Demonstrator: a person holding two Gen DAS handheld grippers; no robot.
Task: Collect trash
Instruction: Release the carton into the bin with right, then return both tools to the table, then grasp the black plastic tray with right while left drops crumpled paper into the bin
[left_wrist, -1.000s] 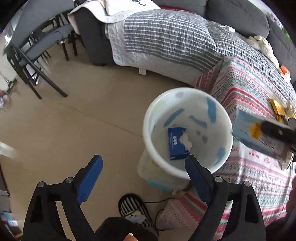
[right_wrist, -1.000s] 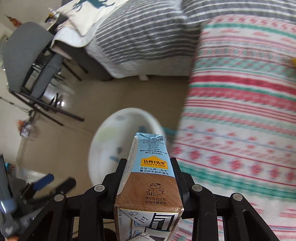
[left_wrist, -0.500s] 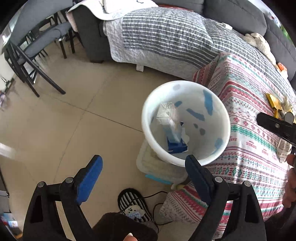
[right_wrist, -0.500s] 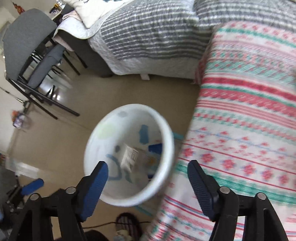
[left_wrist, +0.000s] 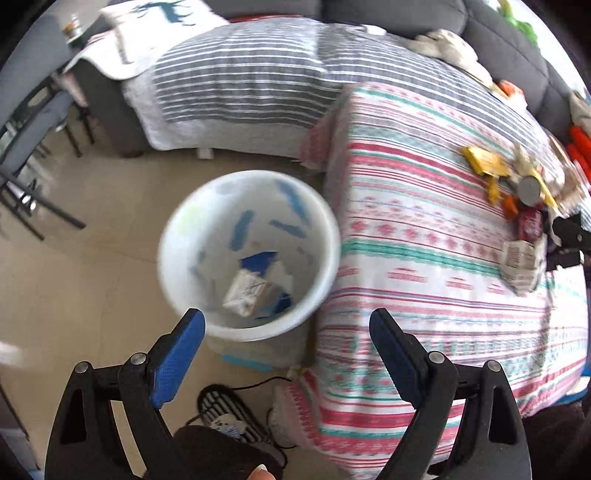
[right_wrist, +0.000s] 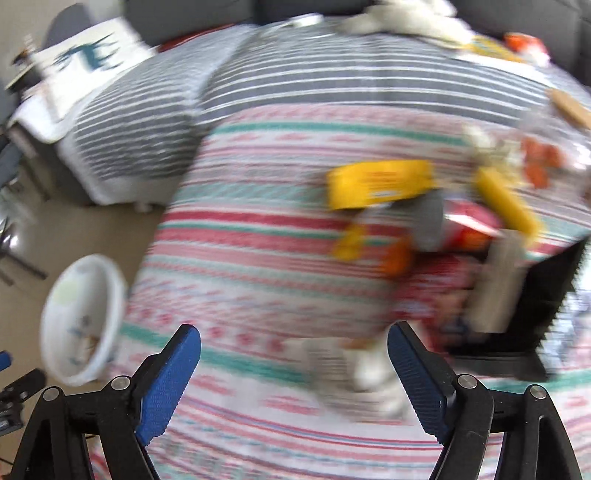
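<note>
The right gripper (right_wrist: 293, 369) is hanging over the patterned tablecloth (right_wrist: 258, 258) with its jaws spread wide and nothing between them, its blue pads (right_wrist: 168, 384) framing a crumpled pale wrapper (right_wrist: 354, 376) that is lying on the cloth just ahead and a little toward the right finger. The wrapper looks nearest of all the litter, and it is sitting almost between the fingertips, so the coming grab is probably turning on a short push forward and down (the view is smeared, so its long axis cannot be made out). Beyond it, farther up the table, a yellow packet (right_wrist: 380, 182) is lying with its long side running roughly across the view, next to a red packet (right_wrist: 469, 225) and other scraps too blurred to name.

The left gripper (left_wrist: 286, 354) is likewise released and empty, hovering off the table's edge above the white bin (left_wrist: 184, 280) on the floor. A milk carton (left_wrist: 249, 291) is lying on its side inside the bin among blue scraps. In that view the litter pile is sitting well away at the table's far right, with the right gripper's dark tip (left_wrist: 570, 236) right beside it, so the right hand is clearly the nearer one.
</note>
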